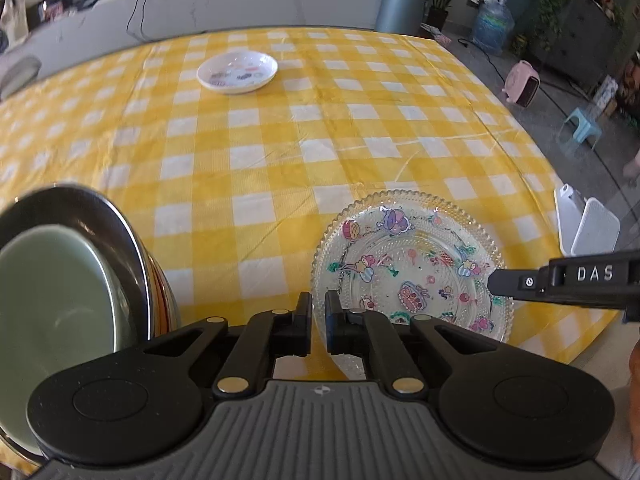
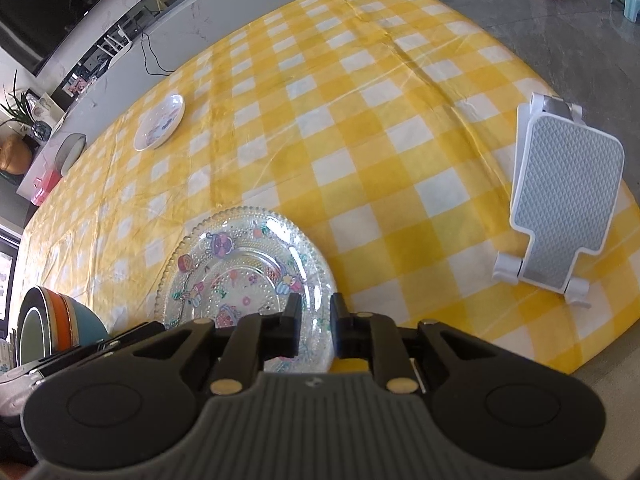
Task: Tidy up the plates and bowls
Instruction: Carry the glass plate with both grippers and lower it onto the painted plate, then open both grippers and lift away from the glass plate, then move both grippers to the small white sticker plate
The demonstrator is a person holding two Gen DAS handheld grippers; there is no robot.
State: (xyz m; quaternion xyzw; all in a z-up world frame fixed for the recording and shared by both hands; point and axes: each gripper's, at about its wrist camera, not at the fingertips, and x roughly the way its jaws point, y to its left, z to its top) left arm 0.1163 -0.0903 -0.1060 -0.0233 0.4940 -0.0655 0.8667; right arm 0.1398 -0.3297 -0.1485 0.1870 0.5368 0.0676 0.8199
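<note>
Yellow-checked tablecloth (image 1: 280, 160) | clear beaded glass plate with cartoon prints (image 1: 408, 268) right past both sets of fingertips | left gripper (image 1: 319, 312) pinched on its near rim | right gripper (image 2: 316, 312) slightly apart over its edge

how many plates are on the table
2: a clear glass plate near the front edge at both grippers, and a white plate far across the table. Others may be hidden.

Right tool (image 2: 316, 312) straddles glass plate (image 2: 240, 264) rim — pads slightly apart.
</note>
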